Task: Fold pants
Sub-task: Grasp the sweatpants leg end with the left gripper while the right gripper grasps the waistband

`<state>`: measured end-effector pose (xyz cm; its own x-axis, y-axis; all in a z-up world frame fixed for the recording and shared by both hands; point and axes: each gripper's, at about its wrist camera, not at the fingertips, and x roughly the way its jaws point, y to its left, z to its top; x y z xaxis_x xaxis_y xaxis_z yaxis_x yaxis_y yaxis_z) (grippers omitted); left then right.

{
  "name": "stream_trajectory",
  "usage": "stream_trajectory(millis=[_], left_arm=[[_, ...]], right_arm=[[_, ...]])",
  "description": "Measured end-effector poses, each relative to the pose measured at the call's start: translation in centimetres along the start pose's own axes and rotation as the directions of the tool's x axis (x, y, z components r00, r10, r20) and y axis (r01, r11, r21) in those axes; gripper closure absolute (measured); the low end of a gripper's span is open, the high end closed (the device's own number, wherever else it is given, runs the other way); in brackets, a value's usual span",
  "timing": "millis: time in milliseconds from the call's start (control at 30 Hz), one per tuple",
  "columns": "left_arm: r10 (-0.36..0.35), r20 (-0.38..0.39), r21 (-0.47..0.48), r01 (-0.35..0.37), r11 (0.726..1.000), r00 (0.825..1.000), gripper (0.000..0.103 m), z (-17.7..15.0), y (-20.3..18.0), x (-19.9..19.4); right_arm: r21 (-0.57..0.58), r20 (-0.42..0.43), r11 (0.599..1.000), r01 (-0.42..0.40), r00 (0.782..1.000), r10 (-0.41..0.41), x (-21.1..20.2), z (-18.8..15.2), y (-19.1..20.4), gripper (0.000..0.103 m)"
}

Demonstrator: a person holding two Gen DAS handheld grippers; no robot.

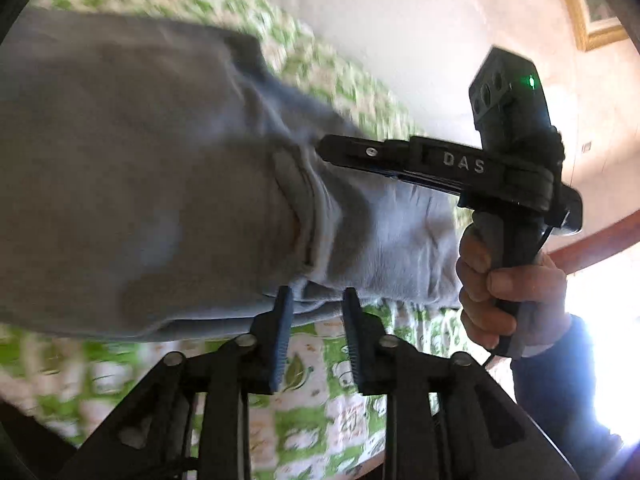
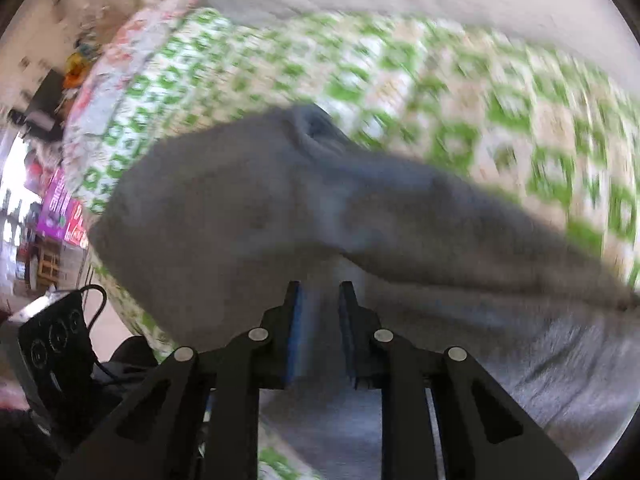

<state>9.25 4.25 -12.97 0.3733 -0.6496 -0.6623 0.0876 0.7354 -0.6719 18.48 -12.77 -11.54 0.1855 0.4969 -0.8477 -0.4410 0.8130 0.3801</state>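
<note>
Nearest, the left gripper (image 1: pixel 318 300) has its jaws partly open with the gray pants' (image 1: pixel 160 184) hem edge just between the fingertips; I cannot tell if the pads really pinch it. The right gripper (image 2: pixel 320 294) has its jaws drawn narrow, clamped on a fold of the same pants (image 2: pixel 248 216). A hand (image 1: pixel 508 288) grips that tool's handle. The pants hang bunched between both tools, lifted above the green-and-white patterned bedspread (image 2: pixel 460 92). Beyond lies a pale wall (image 1: pixel 400 20).
</note>
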Motion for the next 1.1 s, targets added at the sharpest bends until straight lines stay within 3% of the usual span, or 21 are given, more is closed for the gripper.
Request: stream_trajectory(millis=[133, 233, 267, 333, 433, 533, 833, 1000, 1100], left_arm=[[-0.003, 0.118, -0.055, 0.009, 0.998, 0.993, 0.064, 0.0, 2.1, -5.3], [0.046, 0.208, -0.095, -0.026, 0.995, 0.977, 0.050, -0.2, 3.8, -8.8], [0.067, 0.244, -0.123, -0.037, 0.992, 0.967, 0.049, -0.5, 4.8, -10.2], [0.107, 0.299, -0.188, -0.051, 0.981, 0.948, 0.048, -1.0, 6.8, -12.3], [0.182, 0.375, -0.303, -0.065, 0.951, 0.909, 0.039, -2.5, 9.6, -14.6], [0.214, 0.399, -0.379, -0.052, 0.924, 0.892, 0.039, -3.2, 11.7, -15.0], [0.236, 0.396, -0.460, -0.031, 0.887, 0.888, 0.038, -3.8, 14.4, -14.8], [0.277, 0.385, -0.504, -0.051, 0.862, 0.880, 0.034, -4.5, 15.5, -15.4], [0.263, 0.384, -0.522, -0.026, 0.852, 0.885, 0.034, -4.4, 16.2, -15.0]], right_arm=[[-0.105, 0.012, 0.992, -0.062, 0.998, 0.064, -0.4, 2.5, 4.2, 0.079], [-0.181, -0.005, 0.980, -0.086, 0.996, 0.087, 0.7, 4.4, 7.9, 0.053], [-0.211, -0.003, 0.974, -0.084, 0.996, 0.085, 1.2, 5.1, 9.4, 0.049], [-0.246, -0.012, 0.964, -0.097, 0.995, 0.097, 2.1, 6.2, 11.8, 0.049], [-0.289, -0.026, 0.951, -0.114, 0.993, 0.111, 3.5, 7.8, 14.4, 0.049], [-0.330, -0.042, 0.937, -0.115, 0.993, 0.107, 4.8, 9.0, 16.6, 0.049], [-0.385, -0.070, 0.912, -0.140, 0.990, 0.123, 7.3, 10.7, 20.6, 0.049], [-0.404, -0.080, 0.906, -0.124, 0.992, 0.099, 8.2, 11.2, 21.3, 0.049], [-0.406, -0.083, 0.906, -0.121, 0.992, 0.095, 8.7, 11.7, 21.6, 0.049]])
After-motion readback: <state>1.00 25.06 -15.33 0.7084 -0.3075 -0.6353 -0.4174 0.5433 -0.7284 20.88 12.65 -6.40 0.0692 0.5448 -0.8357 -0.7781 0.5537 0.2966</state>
